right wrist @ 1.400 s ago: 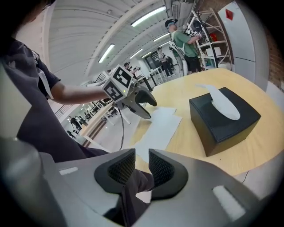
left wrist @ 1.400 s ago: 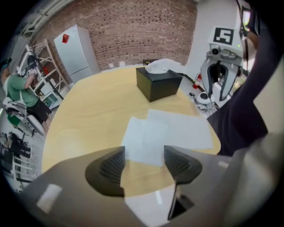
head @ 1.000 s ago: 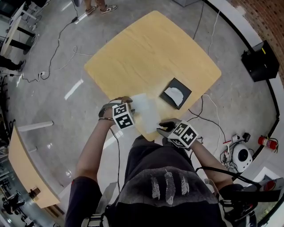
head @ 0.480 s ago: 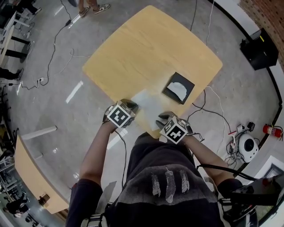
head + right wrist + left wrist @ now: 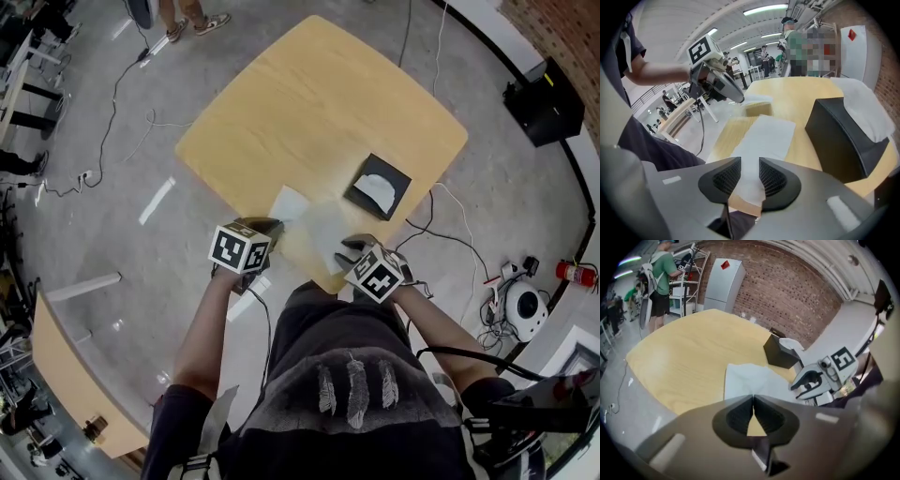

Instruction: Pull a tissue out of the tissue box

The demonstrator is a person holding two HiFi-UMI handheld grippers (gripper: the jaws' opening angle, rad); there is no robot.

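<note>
One tissue [image 5: 746, 379] corner newly pinched by left gripper [image 5: 753, 398] jaws

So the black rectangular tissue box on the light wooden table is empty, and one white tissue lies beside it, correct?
The black tissue box is not empty: a white tissue sticks out of its top, as the right gripper view shows.

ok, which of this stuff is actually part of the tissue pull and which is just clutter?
Job:
black tissue box
tissue poking out of it
pulled-out tissue on the wooden table

Clutter, all on the floor:
black case
fire extinguisher
white round device
</note>
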